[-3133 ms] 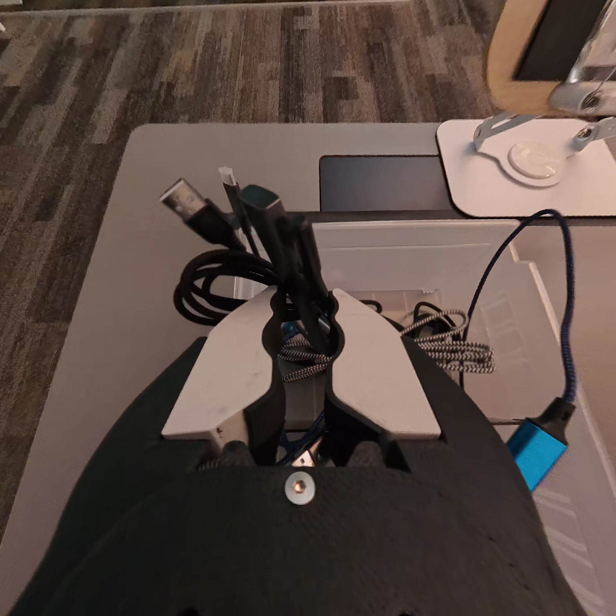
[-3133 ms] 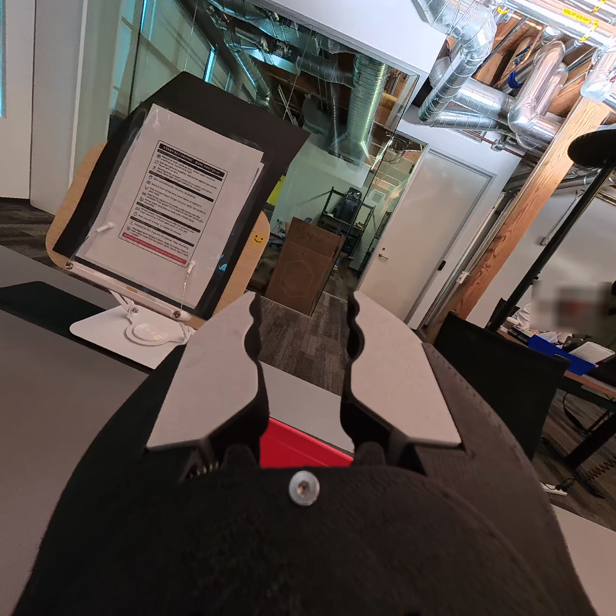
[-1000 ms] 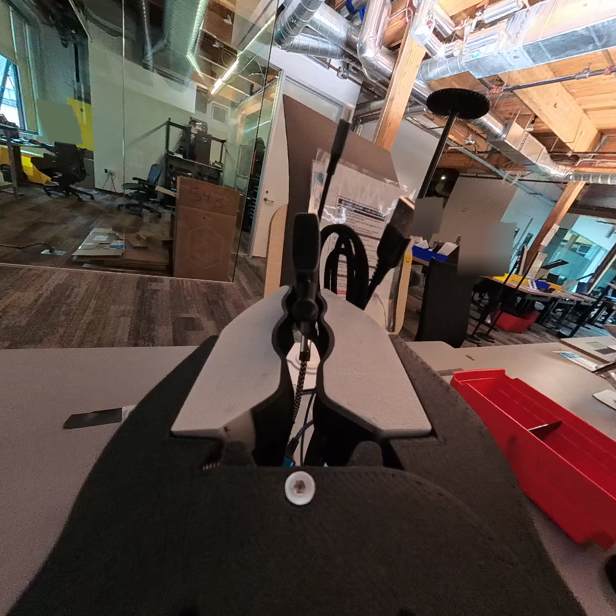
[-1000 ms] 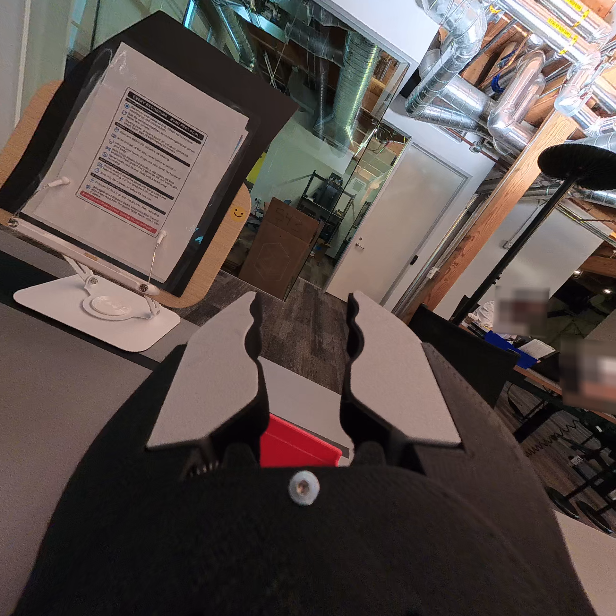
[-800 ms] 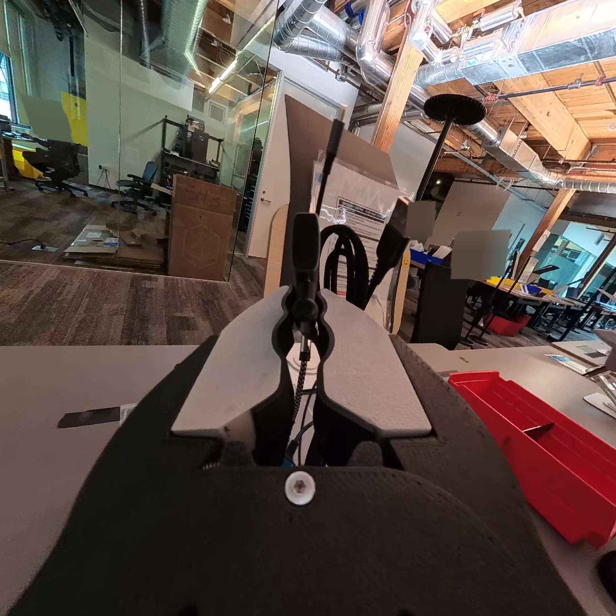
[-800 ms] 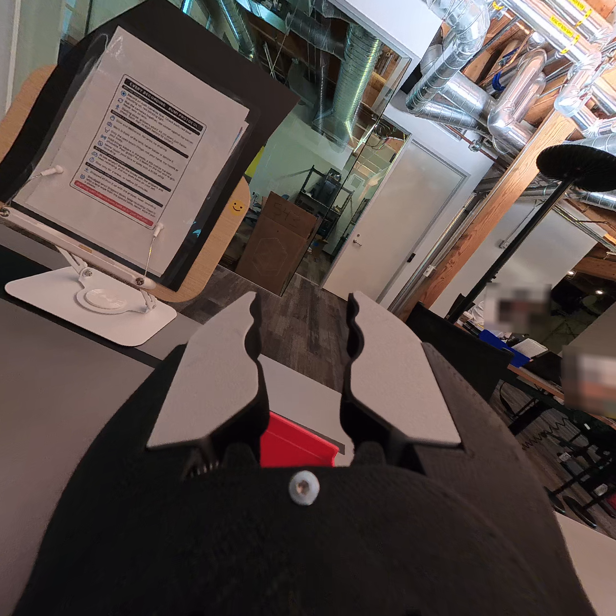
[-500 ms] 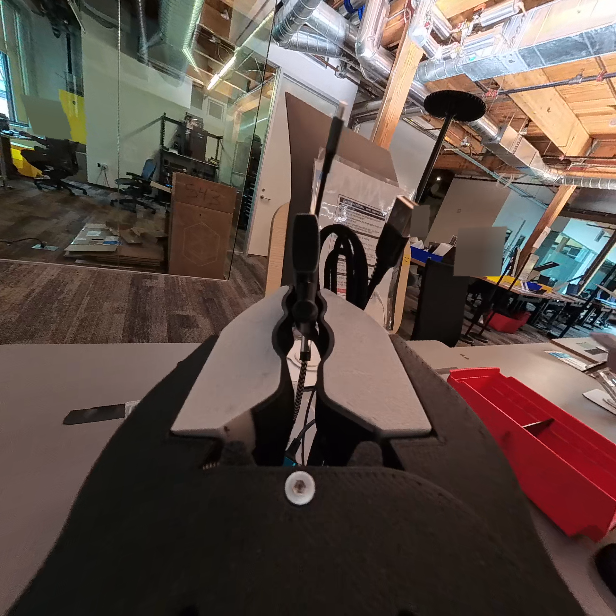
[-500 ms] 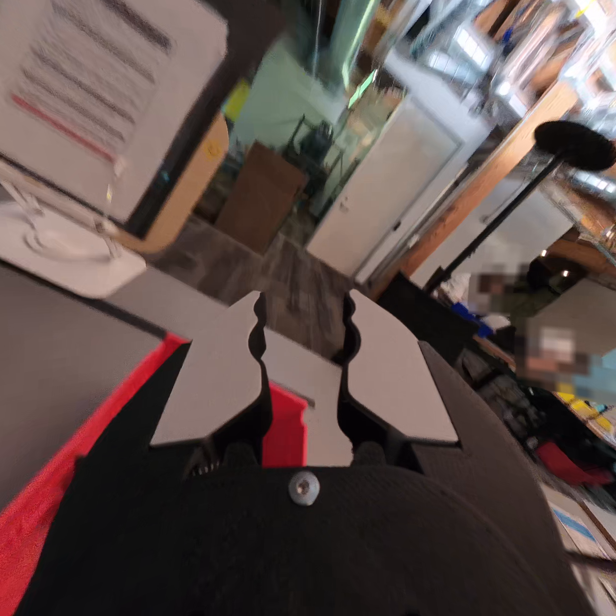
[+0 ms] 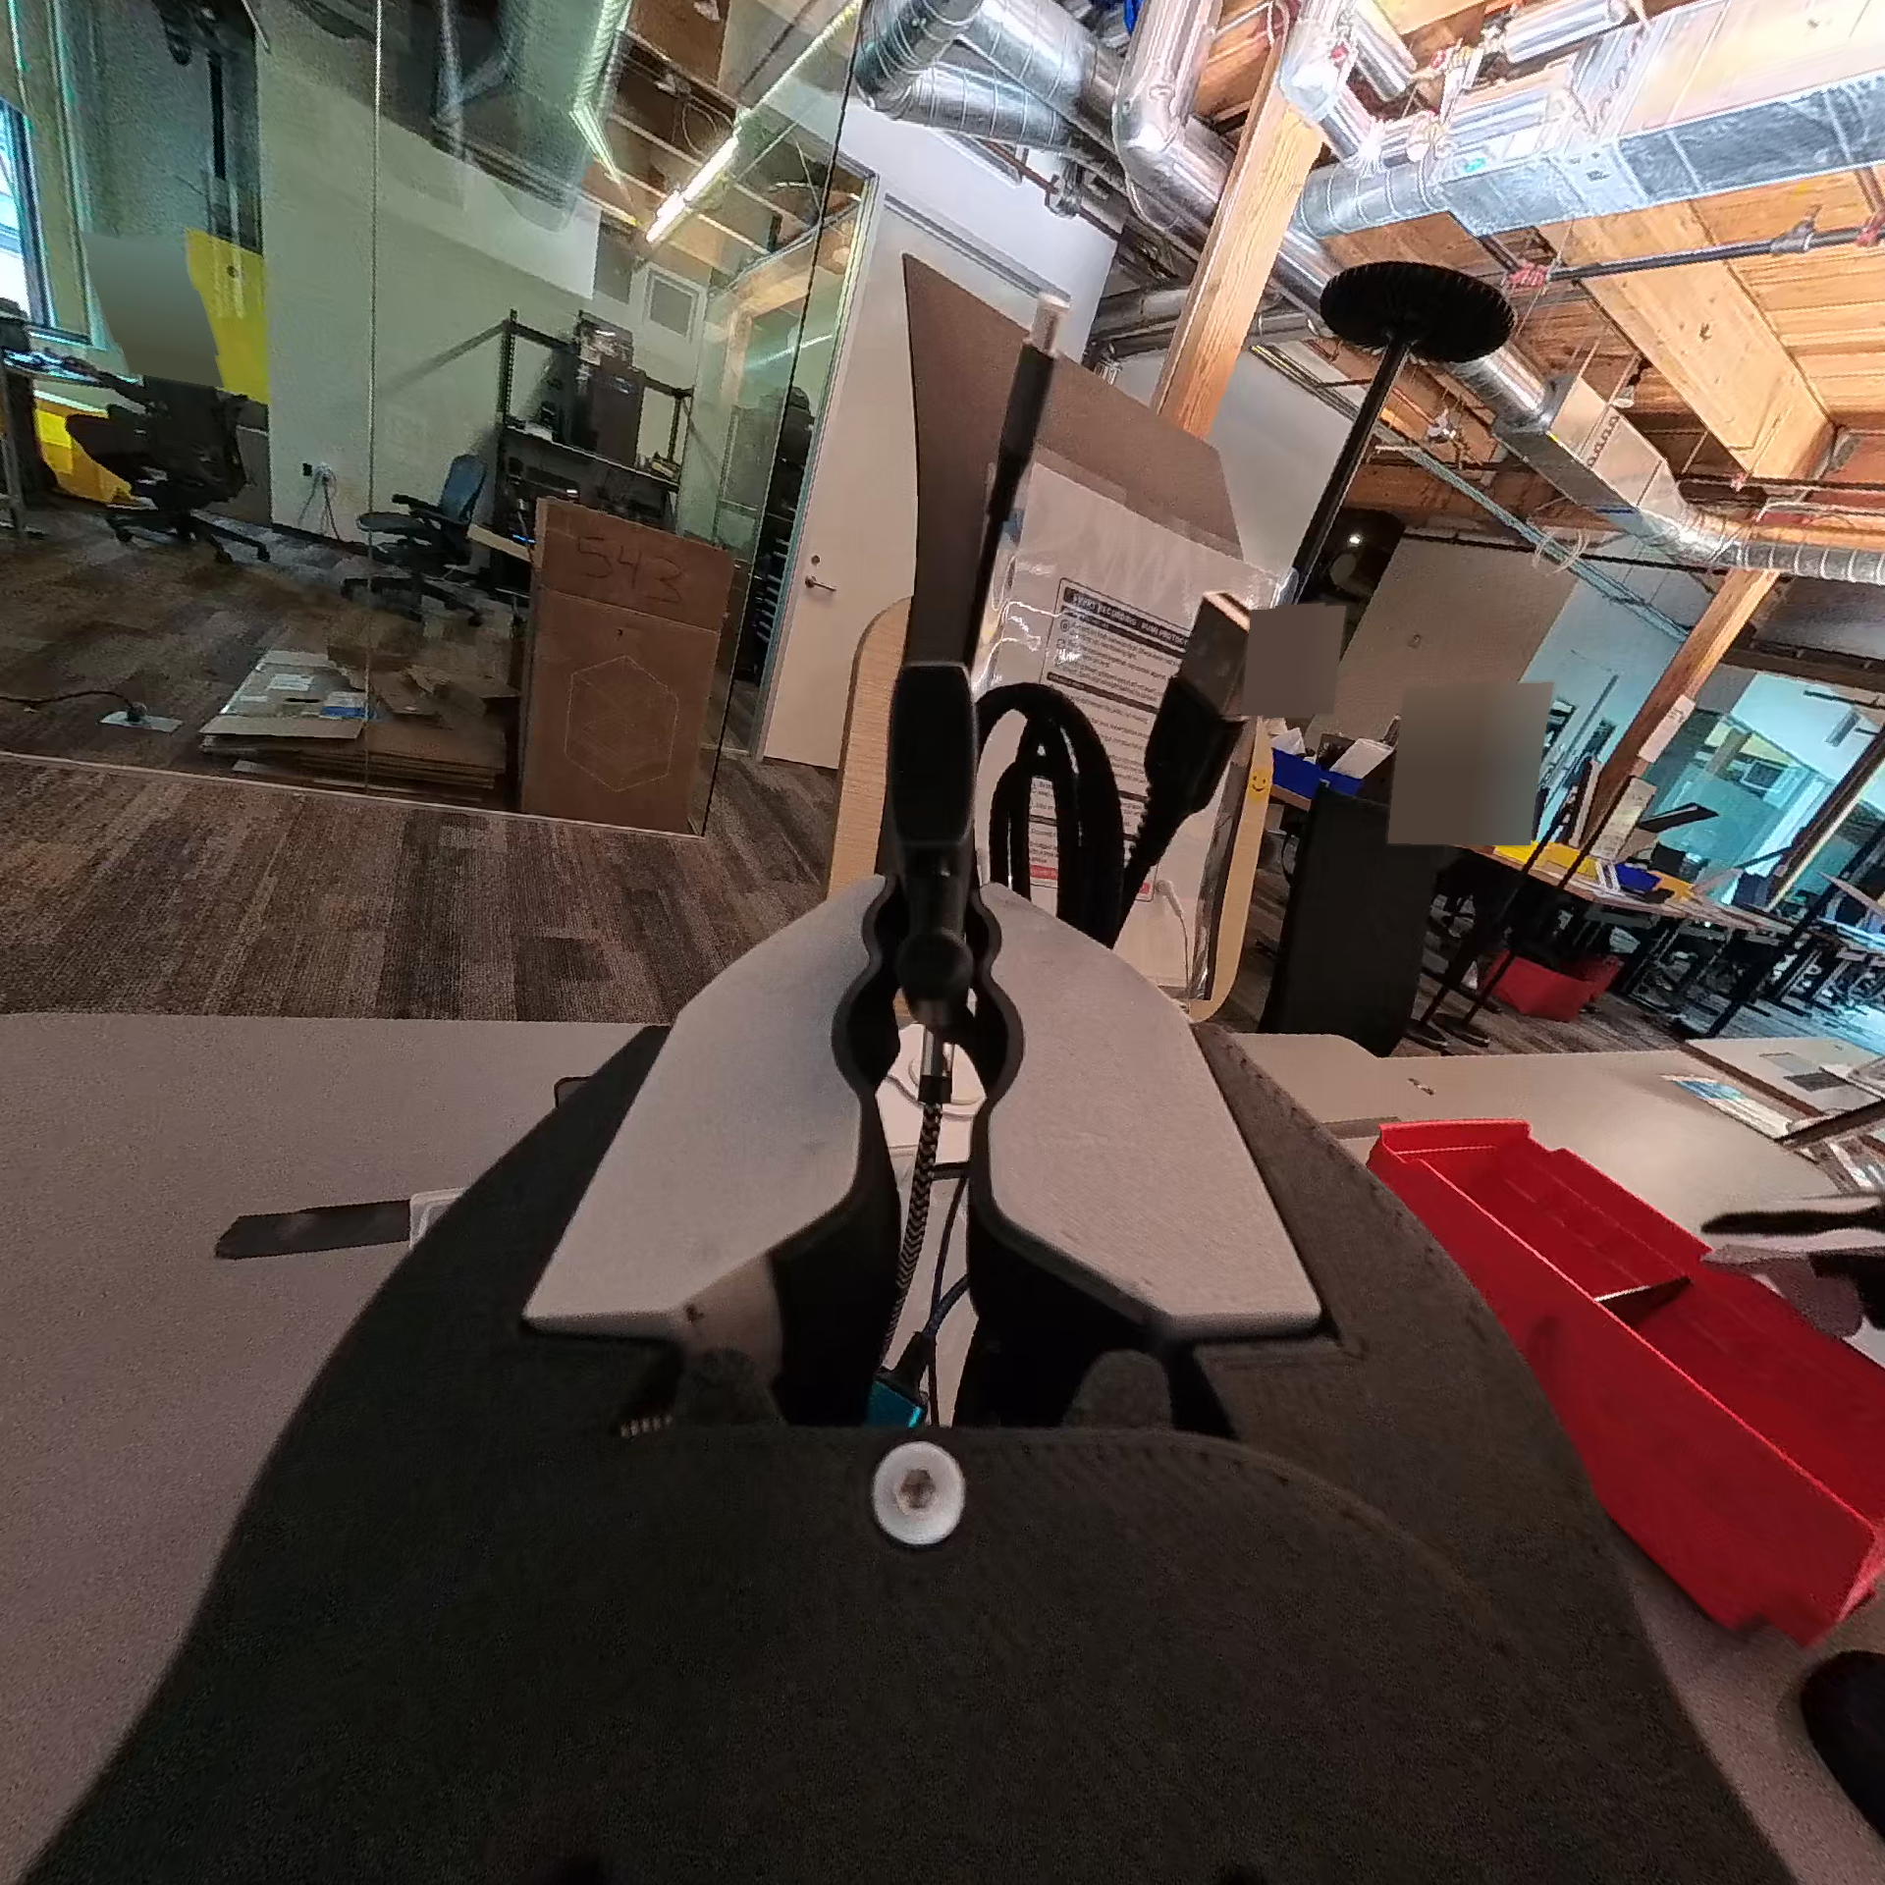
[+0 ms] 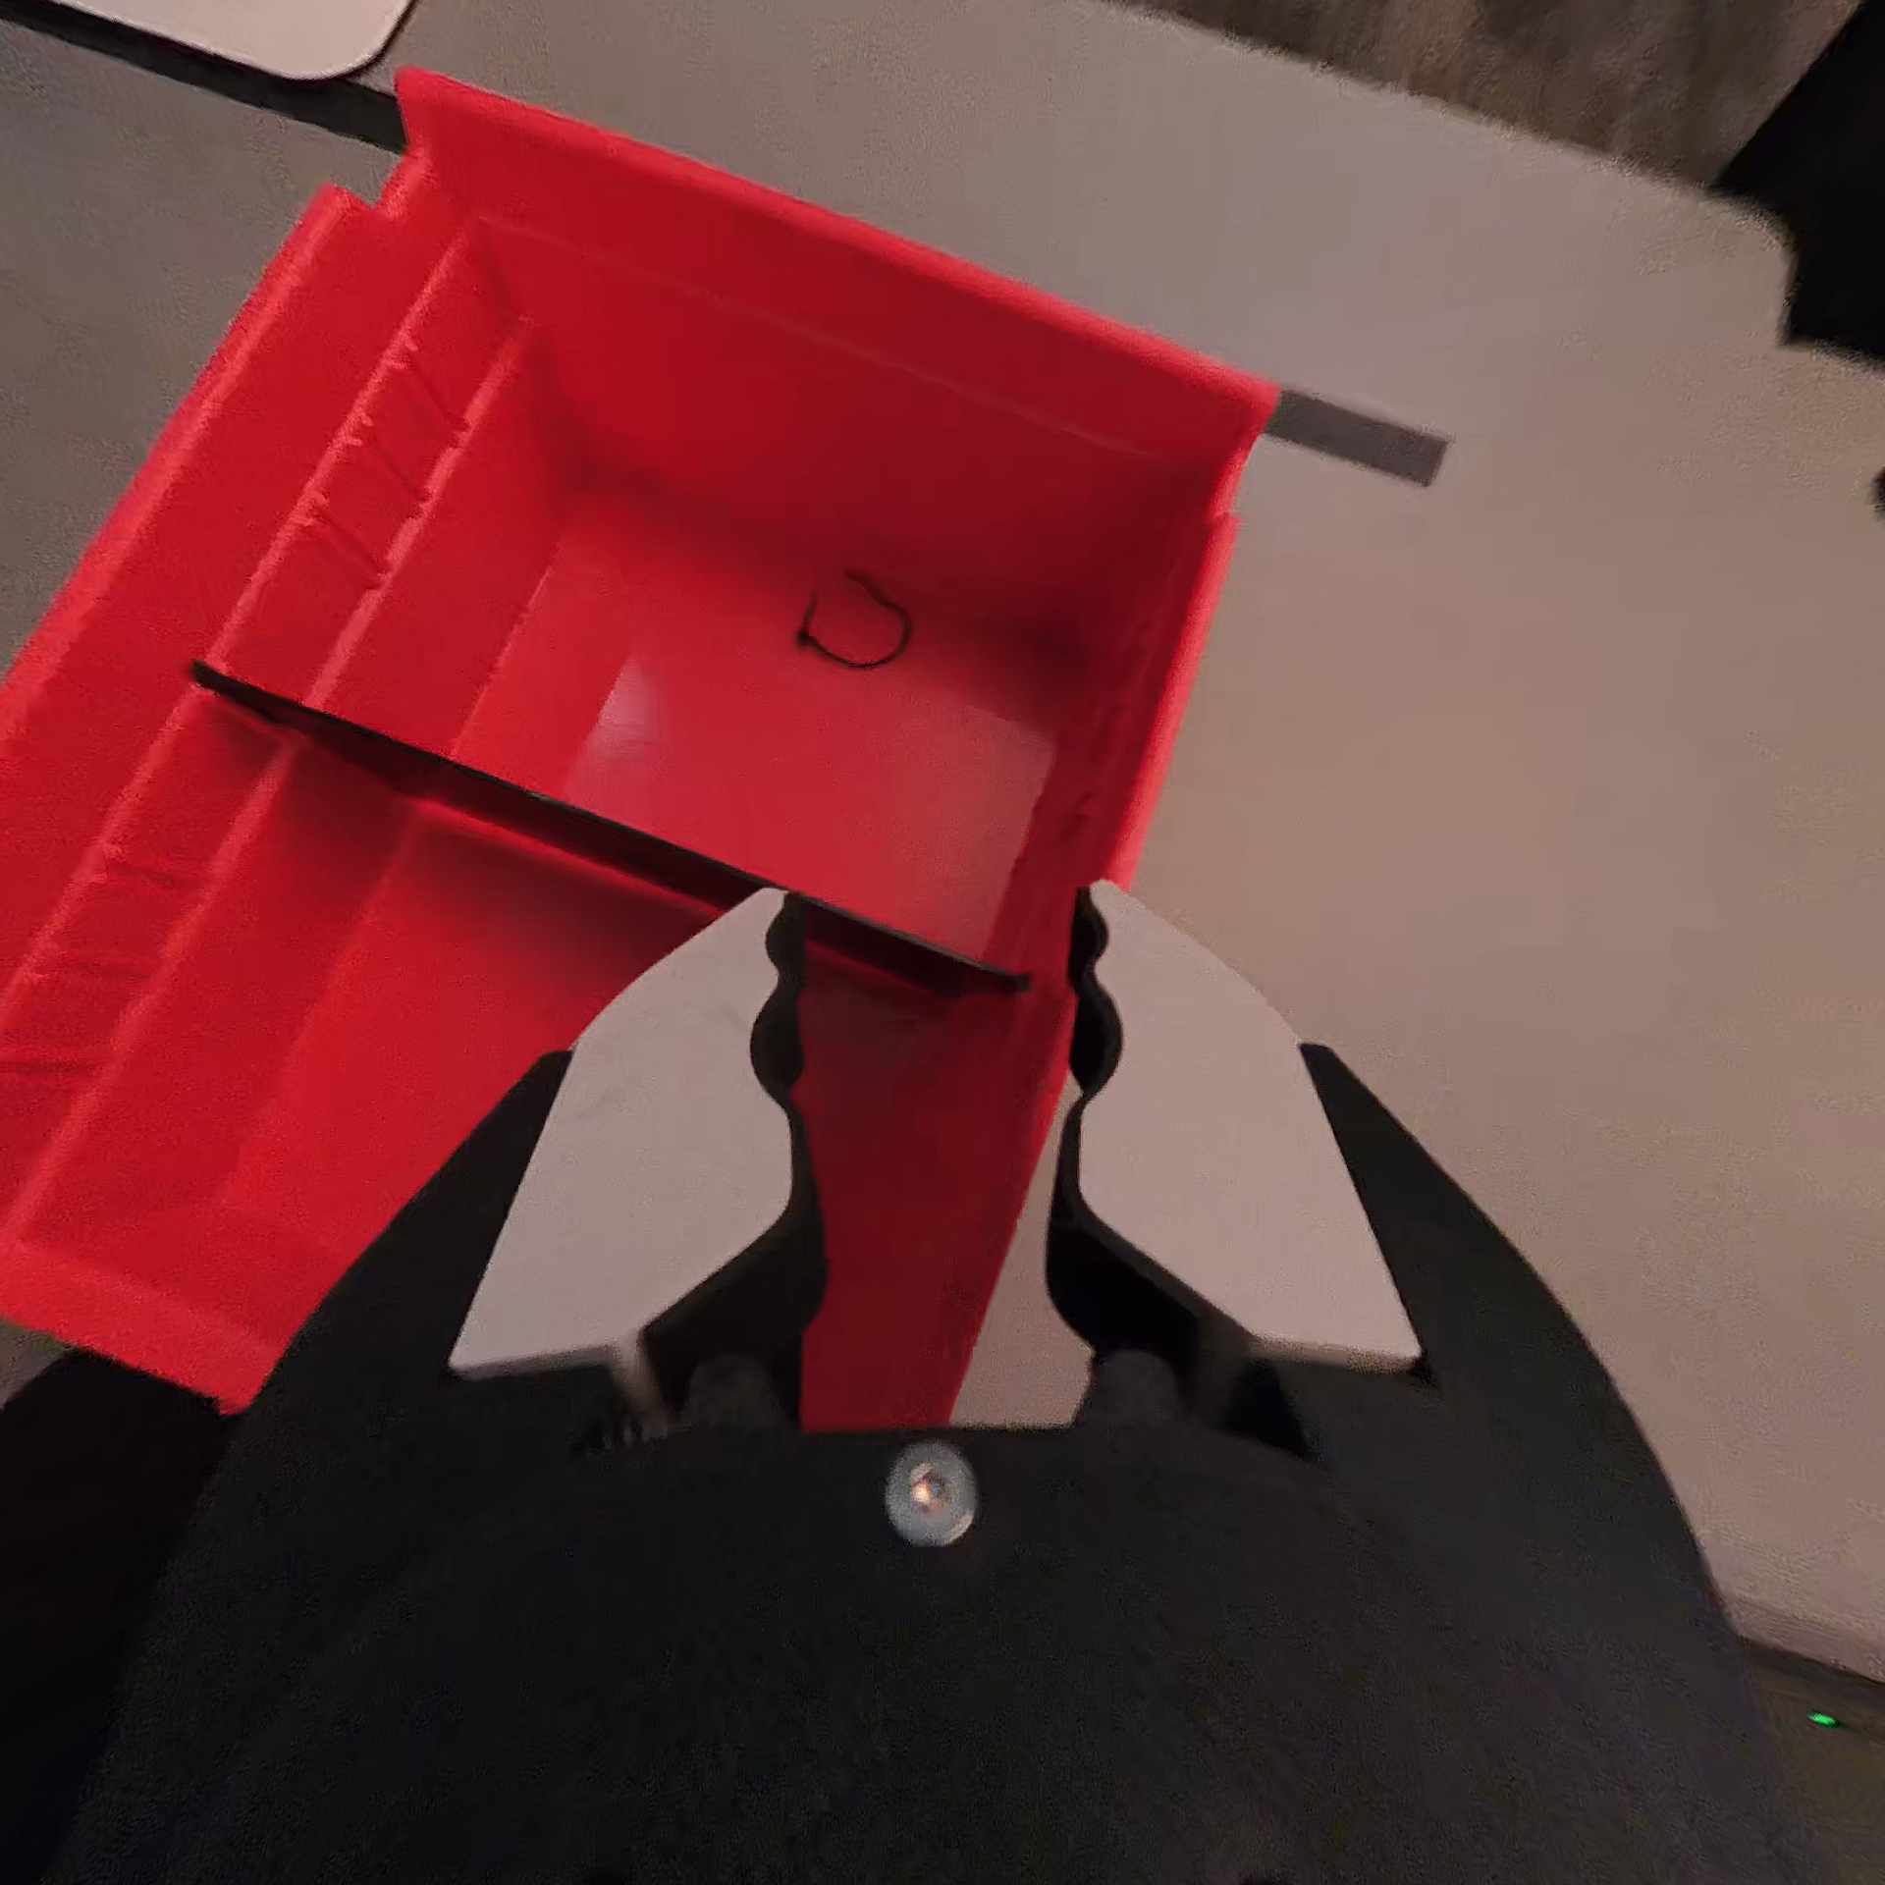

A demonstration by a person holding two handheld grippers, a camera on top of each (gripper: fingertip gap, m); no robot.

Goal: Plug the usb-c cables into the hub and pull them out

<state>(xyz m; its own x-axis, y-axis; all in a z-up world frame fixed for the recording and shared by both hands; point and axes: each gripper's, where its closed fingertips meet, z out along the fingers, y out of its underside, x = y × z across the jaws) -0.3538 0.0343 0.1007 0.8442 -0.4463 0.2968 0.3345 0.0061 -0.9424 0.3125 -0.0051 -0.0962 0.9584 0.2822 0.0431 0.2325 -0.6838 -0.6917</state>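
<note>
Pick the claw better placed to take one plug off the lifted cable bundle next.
Right. The right claw is open and holds nothing, hovering over the red plastic divided bin. The left claw is shut on the black cable bundle, so it can only hold.

The left wrist view sits low over the grey table [image 9: 204, 1122] and looks level across it into the office, with the red bin [image 9: 1632, 1357] lying close at its right edge. The right wrist view hangs close above that same red bin [image 10: 918, 337], tilted steeply down into its compartments, the table [image 10: 1479, 816] running beyond the bin's right wall. Both views share the bin and the table around it.
</note>
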